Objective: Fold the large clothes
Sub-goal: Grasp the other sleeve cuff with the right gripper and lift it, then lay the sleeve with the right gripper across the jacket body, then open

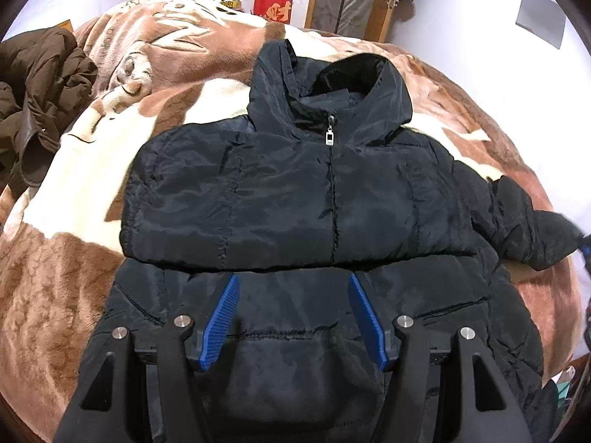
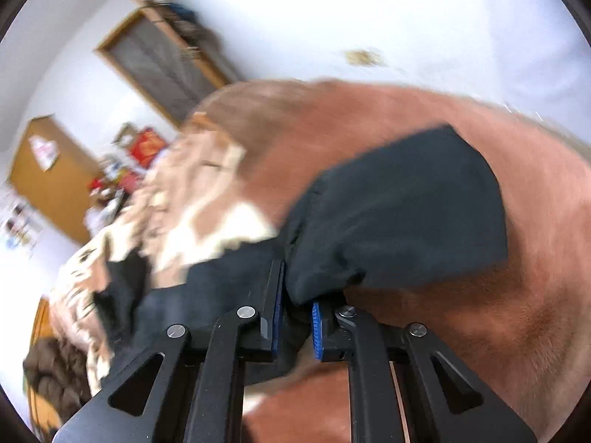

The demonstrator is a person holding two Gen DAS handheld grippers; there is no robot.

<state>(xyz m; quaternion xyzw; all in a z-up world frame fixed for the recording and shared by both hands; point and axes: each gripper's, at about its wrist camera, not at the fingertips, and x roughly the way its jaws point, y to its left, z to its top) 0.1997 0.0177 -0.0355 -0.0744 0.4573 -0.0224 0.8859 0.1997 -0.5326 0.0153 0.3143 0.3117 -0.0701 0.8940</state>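
On a bed covered by a plush brown-and-cream blanket (image 1: 177,74) lies a black padded hooded jacket (image 1: 314,192), front up and zipped. At left a brown coat (image 1: 40,85) sits crumpled. The left gripper (image 1: 293,317) hovers over the hem, jaws apart and empty. The right gripper (image 2: 297,317) is clamped on the jacket's black sleeve cuff (image 2: 399,214). The jacket looks soft, puffy, slippery and springy; cuffs and hem seem the best holds.
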